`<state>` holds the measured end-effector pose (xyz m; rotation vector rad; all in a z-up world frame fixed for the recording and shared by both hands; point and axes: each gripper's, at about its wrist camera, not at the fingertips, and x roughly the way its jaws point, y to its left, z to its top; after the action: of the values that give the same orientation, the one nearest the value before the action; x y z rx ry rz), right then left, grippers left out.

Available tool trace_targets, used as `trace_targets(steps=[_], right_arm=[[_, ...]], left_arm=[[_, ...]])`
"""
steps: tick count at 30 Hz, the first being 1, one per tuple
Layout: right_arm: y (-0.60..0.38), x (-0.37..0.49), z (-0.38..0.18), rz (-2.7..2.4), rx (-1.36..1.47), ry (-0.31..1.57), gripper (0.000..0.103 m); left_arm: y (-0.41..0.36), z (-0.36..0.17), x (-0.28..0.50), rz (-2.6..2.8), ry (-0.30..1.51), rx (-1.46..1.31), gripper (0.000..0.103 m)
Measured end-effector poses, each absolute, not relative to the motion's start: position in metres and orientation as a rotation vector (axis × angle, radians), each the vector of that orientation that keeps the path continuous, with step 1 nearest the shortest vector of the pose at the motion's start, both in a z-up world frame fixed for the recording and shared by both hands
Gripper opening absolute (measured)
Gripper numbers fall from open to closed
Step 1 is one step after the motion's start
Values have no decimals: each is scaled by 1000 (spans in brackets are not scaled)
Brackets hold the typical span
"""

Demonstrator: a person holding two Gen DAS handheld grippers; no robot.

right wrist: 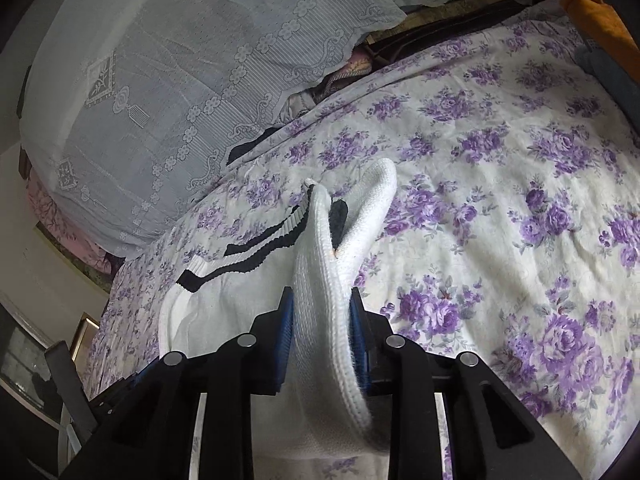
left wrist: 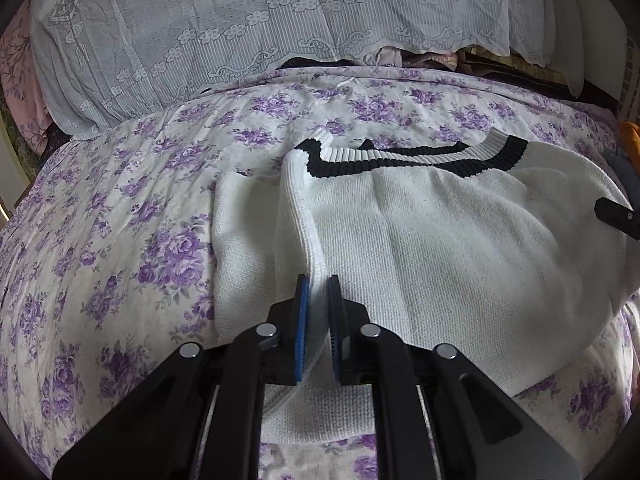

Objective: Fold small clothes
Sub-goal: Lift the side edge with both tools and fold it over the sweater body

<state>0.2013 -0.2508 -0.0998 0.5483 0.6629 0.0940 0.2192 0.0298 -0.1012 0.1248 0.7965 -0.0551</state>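
Observation:
A small white knit sweater point(left wrist: 440, 248) with black-striped ribbed trim point(left wrist: 404, 160) lies on a floral bedsheet point(left wrist: 100, 240). My left gripper point(left wrist: 318, 284) is shut on a raised fold of the sweater's left edge. The right gripper's black tip point(left wrist: 616, 216) shows at the sweater's right side. In the right wrist view my right gripper point(right wrist: 322, 300) is shut on a thick bunched fold of the sweater point(right wrist: 332, 264), lifted off the bed. The striped trim point(right wrist: 248, 256) lies to its left.
A white lace cover point(left wrist: 240, 28) drapes a pile along the bed's far side; it also shows in the right wrist view point(right wrist: 180, 80). An orange cloth point(right wrist: 596, 20) lies at the far right. The sheet point(right wrist: 520, 220) stretches right of the sweater.

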Motion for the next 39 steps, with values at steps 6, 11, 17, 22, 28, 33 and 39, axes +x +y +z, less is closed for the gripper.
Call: trace_targets(steps=[6, 11, 17, 22, 28, 33, 39], right_arm=[[-232, 202, -81, 97, 507, 653, 27], [-214, 202, -71, 84, 446, 653, 26], [-196, 204, -61, 62, 393, 652, 23], [-180, 203, -53, 88, 370, 648, 22], [-162, 199, -46, 131, 338, 652, 22], [-155, 200, -53, 142, 294, 665, 22], [-156, 203, -64, 161, 281, 666, 22]], left_arm=[[34, -97, 219, -57, 796, 101, 9], [38, -94, 220, -56, 796, 81, 9], [45, -90, 222, -55, 798, 52, 9], [47, -87, 229, -72, 805, 38, 9], [38, -89, 256, -108, 850, 18, 9], [13, -87, 291, -184, 868, -13, 9], [6, -75, 304, -416, 869, -175, 9]])
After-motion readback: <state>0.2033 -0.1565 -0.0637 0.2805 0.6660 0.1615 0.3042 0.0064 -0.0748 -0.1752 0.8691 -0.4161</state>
